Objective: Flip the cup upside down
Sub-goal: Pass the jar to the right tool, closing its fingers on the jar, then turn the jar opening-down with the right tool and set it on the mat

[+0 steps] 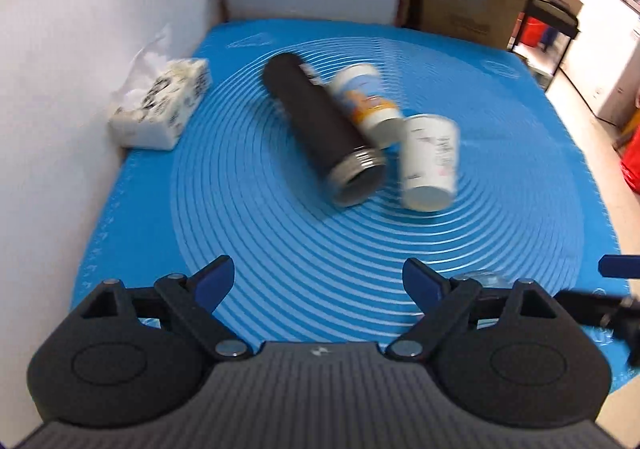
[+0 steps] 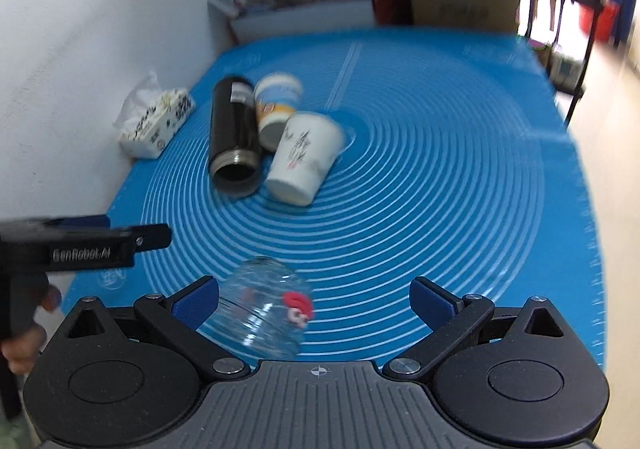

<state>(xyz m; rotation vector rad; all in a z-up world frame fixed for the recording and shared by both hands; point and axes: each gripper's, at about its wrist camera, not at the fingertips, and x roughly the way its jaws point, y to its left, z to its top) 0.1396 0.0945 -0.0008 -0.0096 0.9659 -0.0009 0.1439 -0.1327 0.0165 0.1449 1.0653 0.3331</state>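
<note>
Between my right gripper's (image 2: 315, 299) wide-open, empty jaws lies a clear glass cup (image 2: 262, 311), untouched — approach step; next I close squarely. Left gripper (image 1: 318, 279) open, empty.

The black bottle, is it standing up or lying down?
Lying down. The black bottle rests sideways on the blue mat, open mouth facing the camera.

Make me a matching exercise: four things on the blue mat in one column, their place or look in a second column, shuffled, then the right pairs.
Things
1. black flask
2. clear glass cup
3. tissue pack
4. plain white paper cup

Descriptions
A. at the mat's left edge, by the wall
B. lying down, dark threaded mouth toward the camera
C. see-through, red print, nearest the right gripper
D. lying just right of the flask, black and red scribble print

Pairs: 1-B, 2-C, 3-A, 4-D
</note>
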